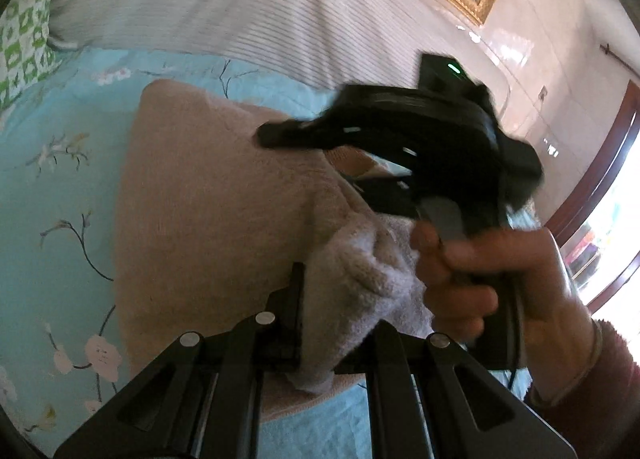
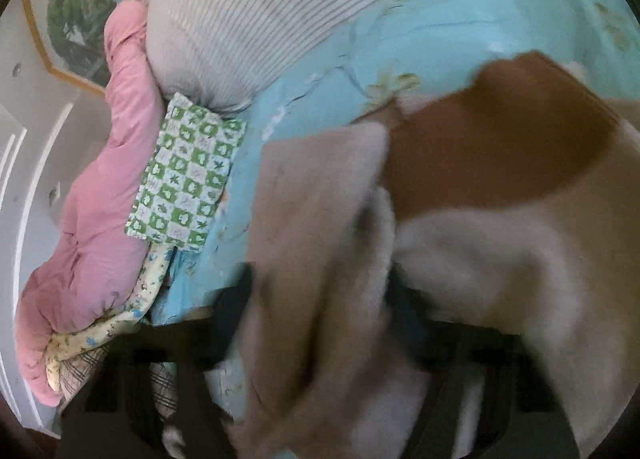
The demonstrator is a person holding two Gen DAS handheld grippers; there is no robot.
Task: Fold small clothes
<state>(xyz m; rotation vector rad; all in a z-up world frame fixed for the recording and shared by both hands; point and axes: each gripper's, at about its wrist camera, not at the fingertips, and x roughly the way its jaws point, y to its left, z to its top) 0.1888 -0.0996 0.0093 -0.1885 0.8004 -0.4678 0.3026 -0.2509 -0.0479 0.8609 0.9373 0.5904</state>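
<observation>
**Soft fleece, pinched at its edge**

The garment (image 1: 208,195) lies on the blue bedsheet (image 1: 60,179), beige and fuzzy, with a brown patch showing in the right wrist view. It looks light, limp and thick; it should sag and bunch rather than hold a crease, so edges and corners seem the best places to take hold.

The left gripper (image 1: 320,315) is clamped on a bunched fold of the garment near its near edge. The right gripper (image 1: 280,135) reaches low over the cloth from the right, tilted across it, the person's hand (image 1: 492,283) wrapped round its handle. Its own view is blurred, cloth draped between the fingers; I cannot tell whether it grips.
</observation>
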